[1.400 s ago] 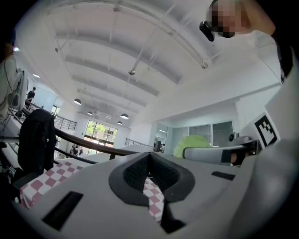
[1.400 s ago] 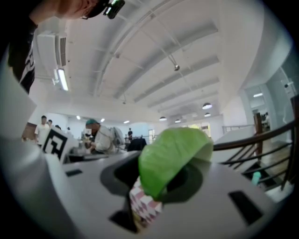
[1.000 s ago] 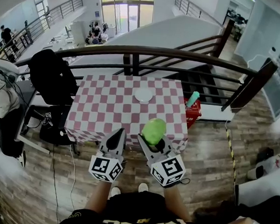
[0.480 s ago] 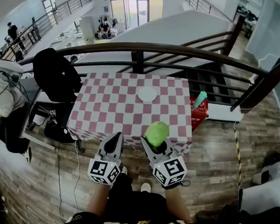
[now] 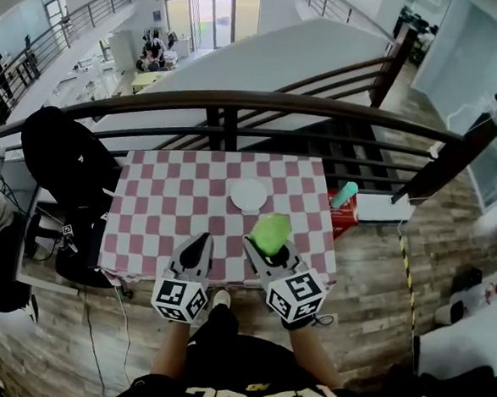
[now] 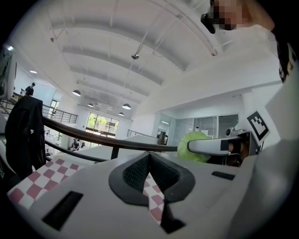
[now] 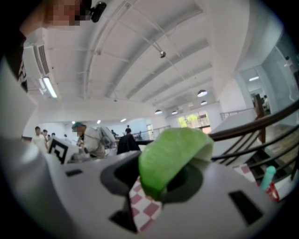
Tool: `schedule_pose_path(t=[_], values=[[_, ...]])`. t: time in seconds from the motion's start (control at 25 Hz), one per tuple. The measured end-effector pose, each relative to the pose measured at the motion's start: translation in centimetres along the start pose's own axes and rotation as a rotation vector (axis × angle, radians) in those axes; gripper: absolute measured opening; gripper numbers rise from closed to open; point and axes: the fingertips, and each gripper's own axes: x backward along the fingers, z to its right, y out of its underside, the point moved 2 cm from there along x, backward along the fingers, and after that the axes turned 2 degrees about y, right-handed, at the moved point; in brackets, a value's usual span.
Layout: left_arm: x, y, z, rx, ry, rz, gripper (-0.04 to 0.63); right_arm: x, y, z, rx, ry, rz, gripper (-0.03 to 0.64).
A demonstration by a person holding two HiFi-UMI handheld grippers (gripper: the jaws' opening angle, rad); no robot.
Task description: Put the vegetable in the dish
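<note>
Checked cloth tablecloth, glossy white dish, wood-plank floor

The dish sat on the table; the vegetable, in the right hand-held gripper, was just before it, the left hand-held gripper alongside to its left

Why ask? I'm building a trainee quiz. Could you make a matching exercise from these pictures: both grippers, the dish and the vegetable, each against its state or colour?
1 left gripper
2 right gripper
3 dish
4 vegetable

A white, on the checked table
B jaws together, empty
C light green
D closed on the vegetable

Pairs: 1-B, 2-D, 3-A, 4-C
</note>
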Motion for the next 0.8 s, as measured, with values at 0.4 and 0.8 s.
schedule_pose_path(t=[0.4,0.8], values=[[-8.2,-1.0,-9.0,0.001,0.122,-0.067,0.02,-10.3,-0.2,5.1,-0.068,0.053,-0.059,0.143],[-15.0,6.9,-10.9,0.001,0.249,-0.326,0.021,-13.7,5.8,13.9,-0.245,0.001,-0.173,0.143]])
